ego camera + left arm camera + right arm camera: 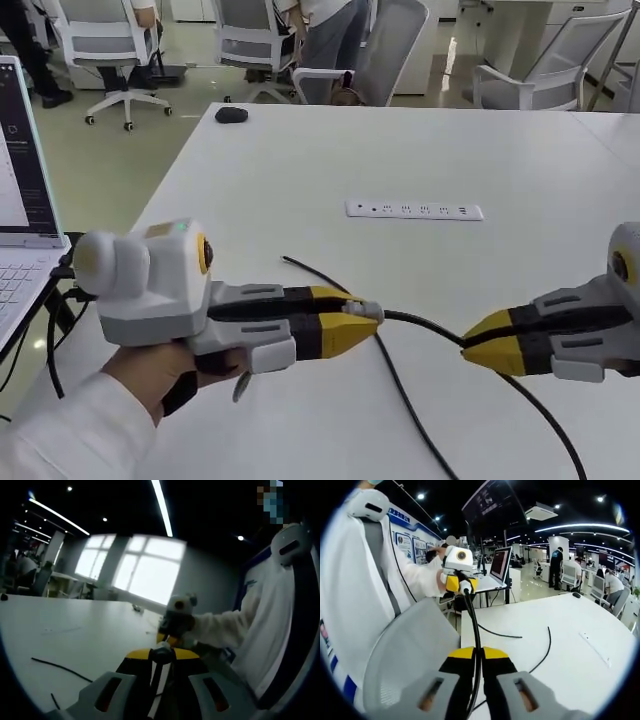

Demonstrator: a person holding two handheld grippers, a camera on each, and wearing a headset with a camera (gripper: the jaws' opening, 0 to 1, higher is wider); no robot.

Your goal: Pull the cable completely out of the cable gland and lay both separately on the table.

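Clamping the cable gland (362, 310), left gripper (374, 319) faces right gripper (468, 347) clamped on cable (420, 323).

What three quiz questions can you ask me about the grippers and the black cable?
1. True or false: the right gripper is shut on the black cable.
2. What does the left gripper hold at its tip? A a mouse, B the cable gland, C a laptop.
3. Fill in: the white power strip lies on the ____.

Key: 1 true; 2 B; 3 table.
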